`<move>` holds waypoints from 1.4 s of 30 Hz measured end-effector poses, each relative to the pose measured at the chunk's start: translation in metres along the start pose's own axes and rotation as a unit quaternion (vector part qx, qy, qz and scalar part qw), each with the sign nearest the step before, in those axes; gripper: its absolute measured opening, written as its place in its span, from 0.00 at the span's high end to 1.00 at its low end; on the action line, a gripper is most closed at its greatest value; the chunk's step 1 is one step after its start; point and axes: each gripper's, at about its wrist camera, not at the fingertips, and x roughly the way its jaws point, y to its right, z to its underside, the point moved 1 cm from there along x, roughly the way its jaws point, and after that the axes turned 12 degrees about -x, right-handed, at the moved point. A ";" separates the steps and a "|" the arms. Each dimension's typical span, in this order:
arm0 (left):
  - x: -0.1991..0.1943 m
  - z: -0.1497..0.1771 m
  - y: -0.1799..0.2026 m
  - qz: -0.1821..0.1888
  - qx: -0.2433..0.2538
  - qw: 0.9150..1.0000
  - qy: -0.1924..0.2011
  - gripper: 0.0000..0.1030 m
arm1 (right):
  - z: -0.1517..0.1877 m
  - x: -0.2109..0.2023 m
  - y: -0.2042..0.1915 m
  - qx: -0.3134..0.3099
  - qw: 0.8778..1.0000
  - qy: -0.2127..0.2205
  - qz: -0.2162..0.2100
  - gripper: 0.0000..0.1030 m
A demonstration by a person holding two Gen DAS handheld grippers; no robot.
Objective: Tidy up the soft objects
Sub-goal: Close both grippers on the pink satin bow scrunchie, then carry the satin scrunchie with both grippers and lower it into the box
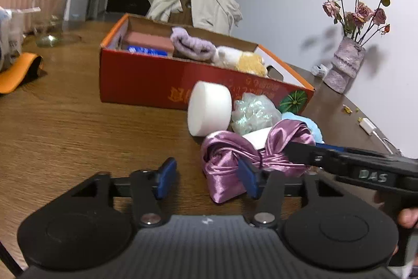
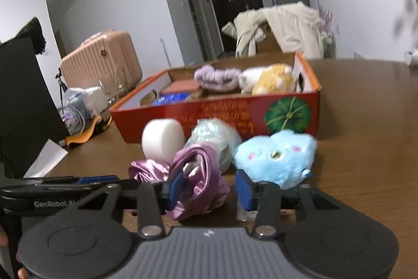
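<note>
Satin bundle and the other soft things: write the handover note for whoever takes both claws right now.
Left claw: open, at the left end of the satin bundle, no grip yet.
Right claw: open around the bundle's other end, one pad touching it.
Done: purple cloth and yellow-white plush are in the red box.
Left: satin bundle, foam roll, shiny bag and blue plush lie on the table in front of the box.
</note>
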 end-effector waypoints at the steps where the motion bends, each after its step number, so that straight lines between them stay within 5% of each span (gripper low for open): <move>1: 0.002 -0.001 -0.001 0.010 -0.003 1.000 -0.006 0.67 | 0.000 0.003 0.000 0.002 1.000 0.000 -0.003 0.68; 3: 0.004 -0.001 -0.003 0.030 -0.009 0.999 -0.017 0.78 | 0.000 0.006 0.001 0.007 1.000 0.000 -0.007 0.77; 8: 0.001 0.000 0.004 0.034 0.006 0.999 -0.016 0.85 | 0.000 0.004 0.000 0.005 1.000 -0.006 -0.007 0.88; 28: -0.139 0.029 0.055 0.073 0.067 0.992 0.081 0.86 | 0.002 -0.133 -0.063 -0.050 0.995 0.088 0.014 0.88; 42: -0.185 0.032 0.066 0.092 0.084 0.984 0.127 0.86 | -0.006 -0.176 -0.082 -0.065 0.988 0.138 0.017 0.88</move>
